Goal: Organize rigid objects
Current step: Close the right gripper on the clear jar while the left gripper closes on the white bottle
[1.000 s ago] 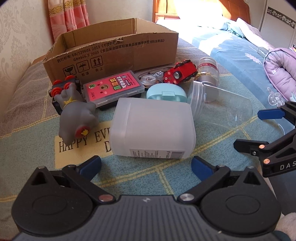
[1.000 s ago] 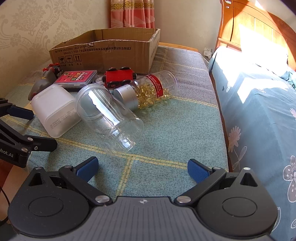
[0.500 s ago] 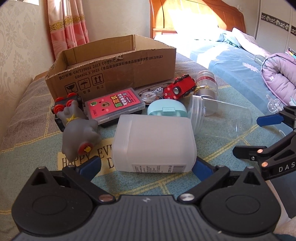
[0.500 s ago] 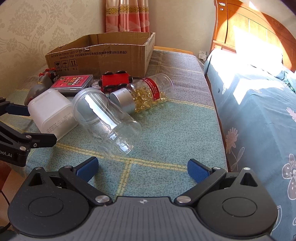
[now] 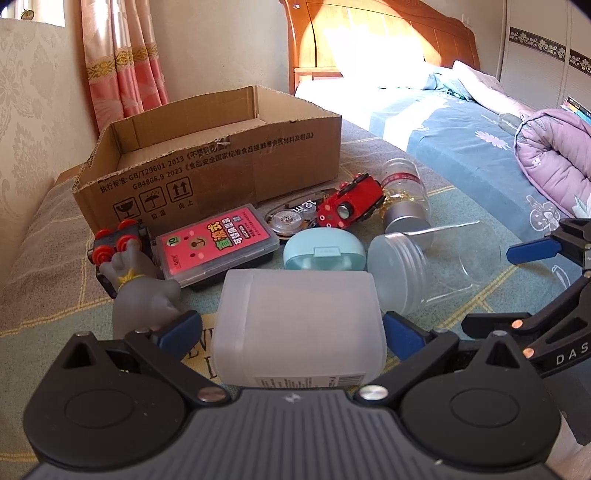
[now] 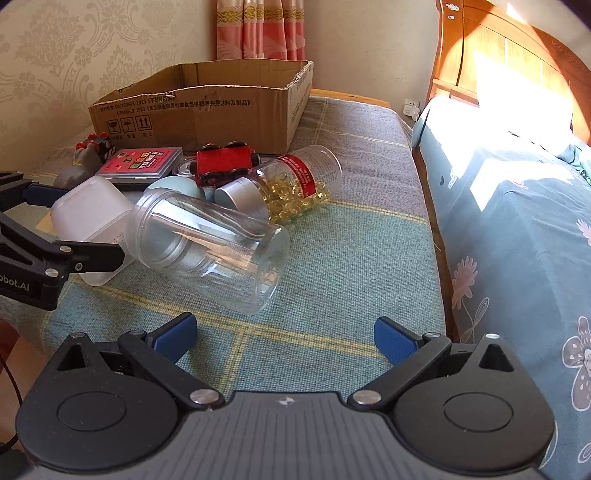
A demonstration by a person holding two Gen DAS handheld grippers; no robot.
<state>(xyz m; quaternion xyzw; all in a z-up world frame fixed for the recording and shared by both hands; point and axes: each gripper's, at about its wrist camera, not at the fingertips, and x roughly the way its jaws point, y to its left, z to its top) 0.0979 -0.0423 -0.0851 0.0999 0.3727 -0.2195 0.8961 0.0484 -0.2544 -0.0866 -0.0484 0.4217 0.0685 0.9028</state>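
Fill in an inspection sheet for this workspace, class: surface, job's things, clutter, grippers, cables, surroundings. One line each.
Surface: checked blanket, flat, with a printed patch partly covered.
Job's things: frosted box, clear jar on its side, capsule bottle on its side, red car, pink case, teal case, grey toy, all in front of the open carton.
Clutter: nothing seen.
Grippers: left gripper open, its pads either side of the frosted box; right gripper open, holding nothing, short of the clear jar.
Cables: thin dark cable at the left edge of the right view.
Surroundings: bed, headboard, curtain, wallpaper.
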